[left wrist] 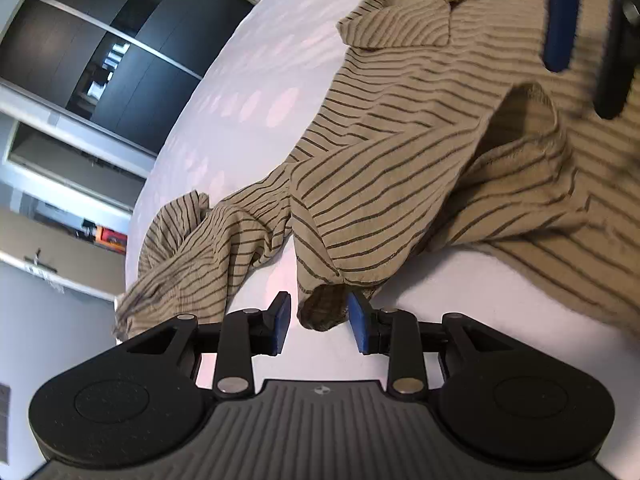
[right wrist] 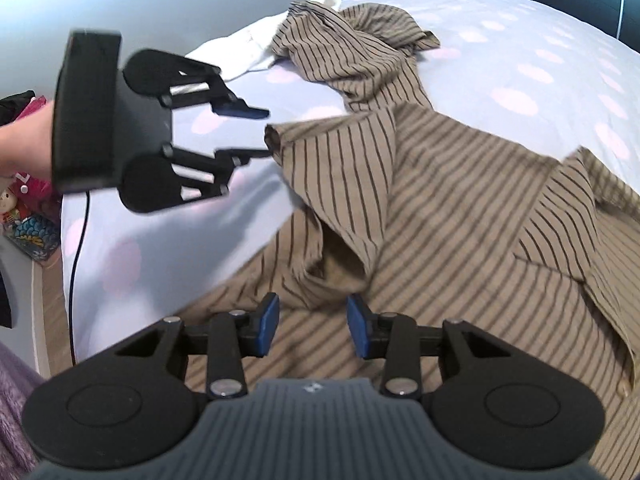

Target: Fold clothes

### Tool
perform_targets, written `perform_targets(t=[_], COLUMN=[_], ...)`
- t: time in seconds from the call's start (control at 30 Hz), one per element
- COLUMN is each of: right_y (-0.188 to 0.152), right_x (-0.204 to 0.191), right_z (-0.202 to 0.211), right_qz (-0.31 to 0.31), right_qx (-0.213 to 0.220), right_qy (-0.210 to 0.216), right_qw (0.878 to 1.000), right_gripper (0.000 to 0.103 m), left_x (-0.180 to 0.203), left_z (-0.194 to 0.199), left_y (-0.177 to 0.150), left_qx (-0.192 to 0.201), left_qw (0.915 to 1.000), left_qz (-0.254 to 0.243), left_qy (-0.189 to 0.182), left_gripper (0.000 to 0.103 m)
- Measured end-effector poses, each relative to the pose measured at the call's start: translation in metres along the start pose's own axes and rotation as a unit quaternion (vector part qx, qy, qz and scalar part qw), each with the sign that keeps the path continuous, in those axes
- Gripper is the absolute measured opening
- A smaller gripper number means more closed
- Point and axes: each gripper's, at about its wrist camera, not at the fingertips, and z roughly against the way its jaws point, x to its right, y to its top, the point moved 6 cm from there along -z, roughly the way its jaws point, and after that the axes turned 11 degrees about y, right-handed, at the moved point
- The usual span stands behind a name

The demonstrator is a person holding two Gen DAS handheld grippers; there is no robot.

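A tan shirt with dark stripes [left wrist: 400, 160] lies rumpled on the lilac bedsheet [left wrist: 248, 92]. My left gripper [left wrist: 318, 320] is open, and the cuff of one sleeve [left wrist: 324, 312] sits between its blue pads, touching neither clearly. In the right wrist view the left gripper [right wrist: 260, 132] is open at that sleeve cuff [right wrist: 276, 136]. My right gripper [right wrist: 308, 324] is open and empty, just above the shirt's body [right wrist: 460, 240] near a raised fold. It shows blurred at the top right of the left wrist view [left wrist: 584, 40].
A white garment [right wrist: 248, 48] lies at the bed's far edge beside the shirt's bunched part. Dark wardrobe doors [left wrist: 100, 40] stand past the bed. Toys and a cable [right wrist: 76, 240] are at the bedside on the left.
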Motion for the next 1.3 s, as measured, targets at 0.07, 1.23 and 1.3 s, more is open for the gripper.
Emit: perform_targets(t=[0.07,1.23,1.3], right_y=[0.006,-0.022,-0.027], right_x=[0.002,-0.009,-0.005], right_z=[-0.004,-0.002,0.0], right_qz=[0.003,0.032,0.03], right_qx=[-0.001,0.049,0.046], right_qy=[0.003,0.021,0.016], right_qw=[1.0,0.998,0.998], right_gripper=[0.04,0.004,0.004], left_x=[0.004,-0.078,-0.07], left_z=[-0.004,-0.072,-0.075], left_y=[0.001,0.108,0.115], left_qx=[0.007,-0.068,-0.069], left_qw=[0.9998,0.78,0.7776], left_qz=[-0.016,0.552,0.551], left_qy=[0.008,-0.287,-0.295], left_gripper=[0.029,0.0,0.0])
